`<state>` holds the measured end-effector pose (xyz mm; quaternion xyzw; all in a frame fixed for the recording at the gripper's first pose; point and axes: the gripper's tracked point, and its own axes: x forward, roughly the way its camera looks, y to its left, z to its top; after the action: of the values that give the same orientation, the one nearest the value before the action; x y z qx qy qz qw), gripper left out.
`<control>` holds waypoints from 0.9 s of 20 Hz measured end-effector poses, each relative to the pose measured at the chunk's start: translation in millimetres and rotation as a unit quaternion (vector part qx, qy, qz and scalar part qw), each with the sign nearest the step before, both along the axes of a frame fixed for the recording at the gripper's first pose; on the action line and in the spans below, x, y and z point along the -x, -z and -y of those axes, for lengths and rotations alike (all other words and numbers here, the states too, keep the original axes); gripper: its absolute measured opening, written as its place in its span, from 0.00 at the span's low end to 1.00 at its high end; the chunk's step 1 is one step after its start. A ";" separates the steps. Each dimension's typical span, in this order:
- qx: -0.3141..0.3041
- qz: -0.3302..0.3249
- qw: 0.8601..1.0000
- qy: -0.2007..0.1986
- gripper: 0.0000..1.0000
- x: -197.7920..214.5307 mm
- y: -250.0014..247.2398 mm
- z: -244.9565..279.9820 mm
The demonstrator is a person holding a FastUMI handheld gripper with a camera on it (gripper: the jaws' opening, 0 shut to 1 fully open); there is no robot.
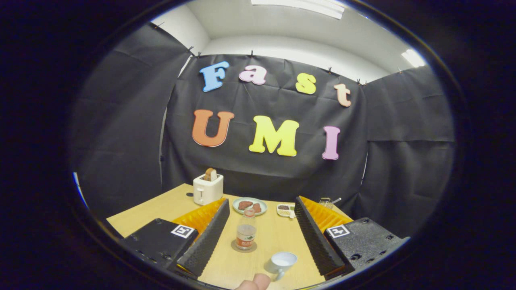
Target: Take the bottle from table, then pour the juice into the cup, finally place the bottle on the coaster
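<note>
A small clear bottle (246,229) with a red cap and a label stands upright on a round dark coaster (244,246), on the wooden table (161,209). It sits between my two fingers, apart from both. My gripper (260,229) is open with nothing held. A white cup (281,262) stands nearer to me, right of the bottle, close to the right finger (312,237). A fingertip of a person's hand (254,282) shows just in front of the cup.
At the table's far side stand a white toaster (207,188) with a slice of bread in it, a pale green plate (250,206) with brown pieces, and a small dish (285,210). A wire object (327,201) lies beyond the right finger.
</note>
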<state>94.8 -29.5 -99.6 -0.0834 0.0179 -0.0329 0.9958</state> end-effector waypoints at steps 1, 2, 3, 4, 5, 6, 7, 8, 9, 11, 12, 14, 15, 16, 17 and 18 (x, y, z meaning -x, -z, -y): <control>-0.003 -0.001 1.000 0.001 1.00 4.4 -5.6 -2.3; -0.006 0.000 1.000 0.001 1.00 8.0 -10.3 -4.5; -0.008 0.001 1.000 -0.002 1.00 13.7 -13.1 -7.4; -0.009 0.004 1.000 -0.003 1.00 21.7 -17.3 -9.2; -0.008 0.007 1.000 -0.001 1.00 26.7 -22.3 -9.7; -0.010 0.010 1.000 0.000 1.00 29.7 -25.1 -10.0; -0.011 0.012 1.000 0.000 1.00 34.1 -29.0 -11.7; -0.015 0.014 1.000 -0.001 1.00 37.1 -32.1 -12.3; -0.020 0.017 1.000 -0.002 1.00 40.2 -35.7 -12.9; -0.033 0.023 0.999 -0.001 1.00 45.5 -41.8 -11.2; -0.042 0.024 0.999 0.000 1.00 48.0 -43.0 -9.2; -0.066 0.023 0.997 -0.009 1.00 51.0 -44.9 -11.4; -0.077 0.024 0.997 -0.011 1.00 52.6 -46.0 -10.9; -0.086 0.023 0.996 -0.011 1.00 55.2 -45.7 -8.1; -0.092 0.024 0.995 -0.013 1.00 57.1 -46.8 -7.5; -0.093 0.026 0.995 -0.012 1.00 57.5 -48.0 -6.2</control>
<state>37.3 -23.3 -51.6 0.0103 -0.0056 -0.0208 0.9997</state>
